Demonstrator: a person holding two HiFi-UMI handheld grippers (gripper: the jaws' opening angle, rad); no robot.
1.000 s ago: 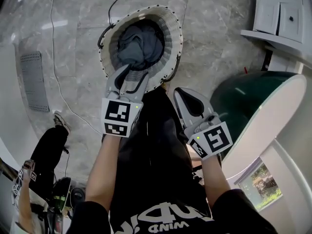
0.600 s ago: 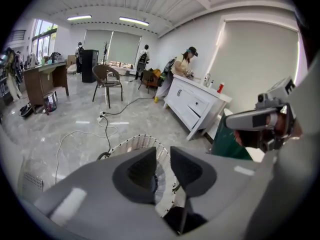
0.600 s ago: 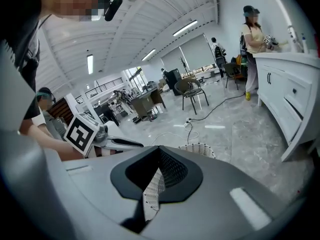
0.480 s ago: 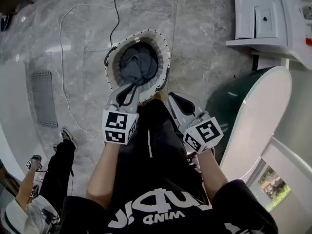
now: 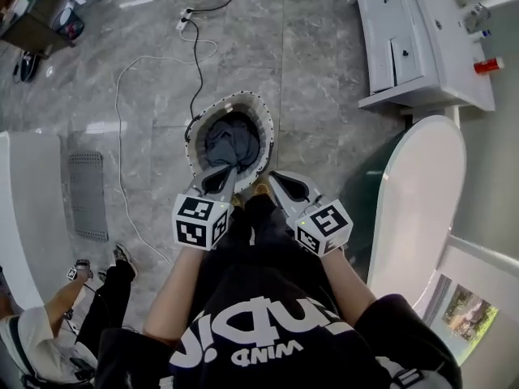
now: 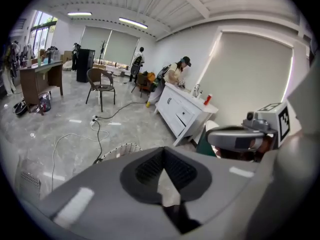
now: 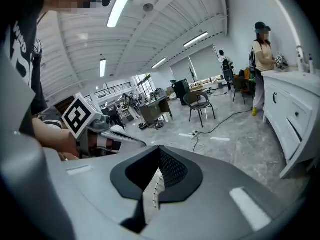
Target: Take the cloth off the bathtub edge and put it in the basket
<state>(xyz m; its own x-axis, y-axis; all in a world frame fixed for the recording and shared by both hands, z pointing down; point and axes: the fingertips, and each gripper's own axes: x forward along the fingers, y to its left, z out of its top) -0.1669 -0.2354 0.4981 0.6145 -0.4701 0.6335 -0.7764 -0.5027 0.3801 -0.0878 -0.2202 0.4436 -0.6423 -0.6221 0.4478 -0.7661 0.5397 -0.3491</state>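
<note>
The grey cloth (image 5: 231, 140) lies crumpled inside the round woven basket (image 5: 193, 132) on the marble floor. Both grippers hang above the basket's near rim, clear of the cloth. My left gripper (image 5: 229, 171) has just been closing and is now shut, with nothing between its jaws; the left gripper view shows this gripper (image 6: 162, 151) empty, with the basket's rim (image 6: 122, 148) below. Beside it my right gripper (image 5: 272, 177) is shut and empty, as the right gripper (image 7: 159, 153) also appears in its own view. At the right stands the bathtub with its white edge (image 5: 422, 193) bare.
A white cabinet (image 5: 413, 39) stands at the back right. A power cable (image 5: 195, 63) runs across the floor to the basket. A floor grate (image 5: 85, 193) lies at the left. Another person (image 5: 49, 331) sits at the lower left. A chair (image 6: 100, 86) stands farther off.
Both grippers have risen away from the basket. The left jaws, open over the cloth a second ago, have closed empty. The cloth stays in the basket.
</note>
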